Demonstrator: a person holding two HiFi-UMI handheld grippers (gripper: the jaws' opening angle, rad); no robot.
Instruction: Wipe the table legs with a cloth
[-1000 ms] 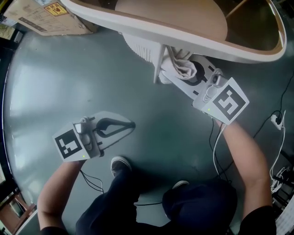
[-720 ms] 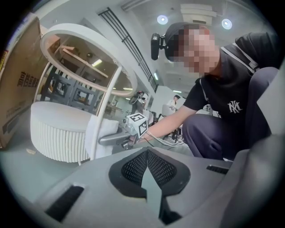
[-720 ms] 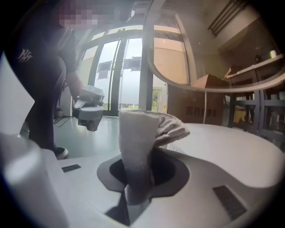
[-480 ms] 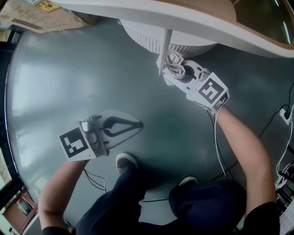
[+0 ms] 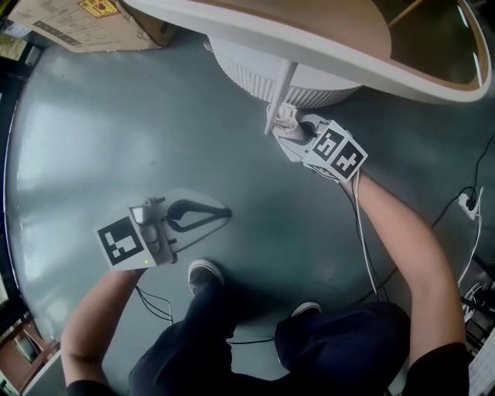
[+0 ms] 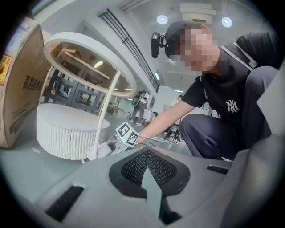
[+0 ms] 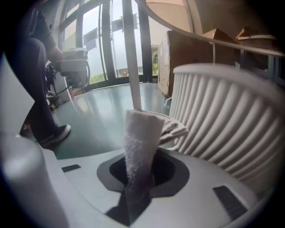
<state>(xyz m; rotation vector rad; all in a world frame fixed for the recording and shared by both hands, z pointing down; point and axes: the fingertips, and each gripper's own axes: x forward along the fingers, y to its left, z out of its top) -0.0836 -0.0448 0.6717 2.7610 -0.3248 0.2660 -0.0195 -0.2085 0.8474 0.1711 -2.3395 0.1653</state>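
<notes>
Right tool (image 5: pixel 288 130) grips cloth (image 7: pixel 141 133) beside the table leg (image 7: pixel 131 53).

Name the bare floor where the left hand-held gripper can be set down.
Bare floor lies between the cardboard box, the ribbed white base and the left hand-held gripper. It is crowded around the table leg, where the right hand-held gripper holds the cloth beside that base, and by the shoes and cables.

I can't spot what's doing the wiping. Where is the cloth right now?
The cloth is held by the right gripper, low at the thin white table leg beside the ribbed base, in the upper middle of the head view.
</notes>
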